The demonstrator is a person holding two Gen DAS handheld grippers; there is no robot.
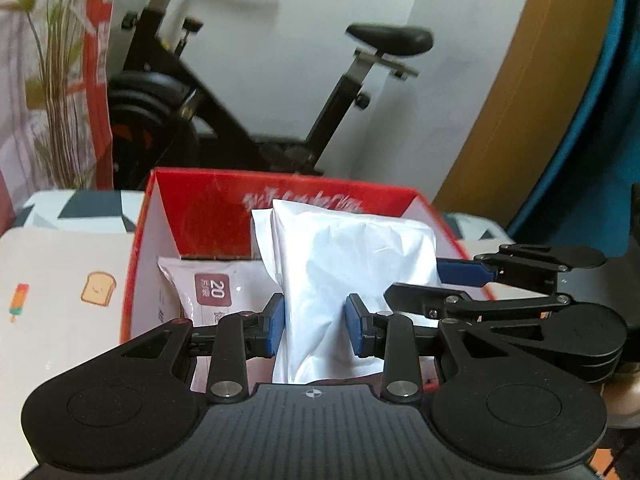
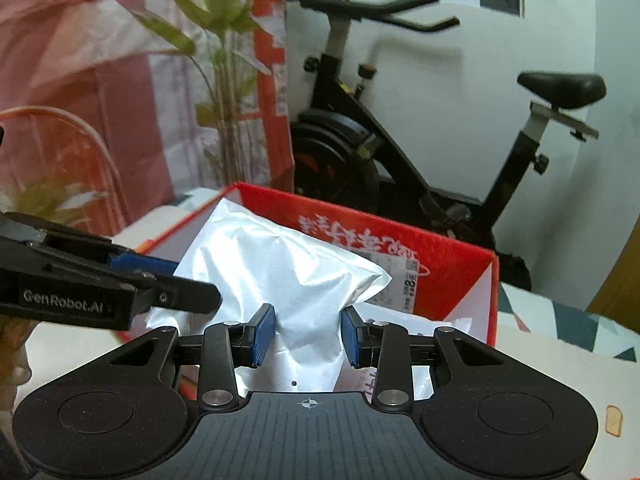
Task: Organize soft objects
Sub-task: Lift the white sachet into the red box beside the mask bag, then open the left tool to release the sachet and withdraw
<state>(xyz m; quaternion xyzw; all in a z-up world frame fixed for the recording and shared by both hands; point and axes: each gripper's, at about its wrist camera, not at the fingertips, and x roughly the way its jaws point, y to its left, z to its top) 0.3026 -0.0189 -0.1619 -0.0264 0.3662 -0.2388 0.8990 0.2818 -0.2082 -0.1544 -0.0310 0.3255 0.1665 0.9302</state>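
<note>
Where box (image 1: 280, 196) gapes: two packs (image 1: 352, 264).

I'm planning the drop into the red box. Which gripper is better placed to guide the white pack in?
Left, narrowly. Both the left gripper and right gripper pinch the white pack, but the left faces squarely into the red box.
</note>
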